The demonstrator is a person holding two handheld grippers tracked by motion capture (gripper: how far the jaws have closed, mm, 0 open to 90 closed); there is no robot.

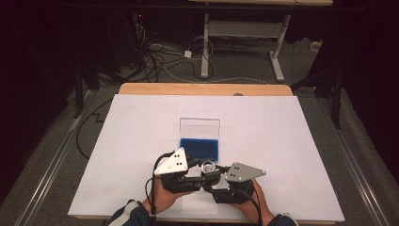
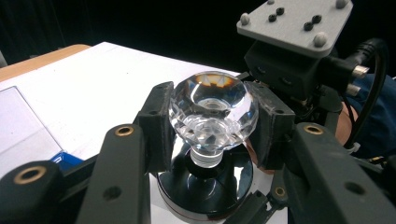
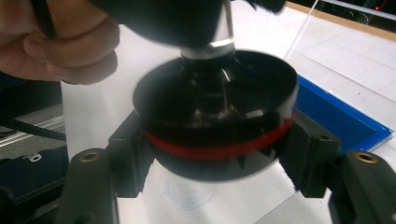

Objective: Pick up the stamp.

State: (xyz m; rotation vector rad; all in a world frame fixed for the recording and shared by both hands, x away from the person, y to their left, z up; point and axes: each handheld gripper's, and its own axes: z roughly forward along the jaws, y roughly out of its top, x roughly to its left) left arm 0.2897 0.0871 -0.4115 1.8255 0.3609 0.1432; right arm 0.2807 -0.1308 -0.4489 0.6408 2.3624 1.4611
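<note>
A clear faceted crystal knob stands on a short stem above a round black base. My left gripper is shut on the crystal, one pad on each side of it. In the right gripper view the black base carries a red band and sits between the pads of my right gripper, which press on its rim. In the high view the crystal knob is near the table's front edge, with the left gripper and the right gripper meeting at it.
A clear box with a blue pad stands just beyond the grippers, its lid upright. A white sheet covers the wooden table. Cables and a desk frame lie on the floor behind. A hand is close at the upper left.
</note>
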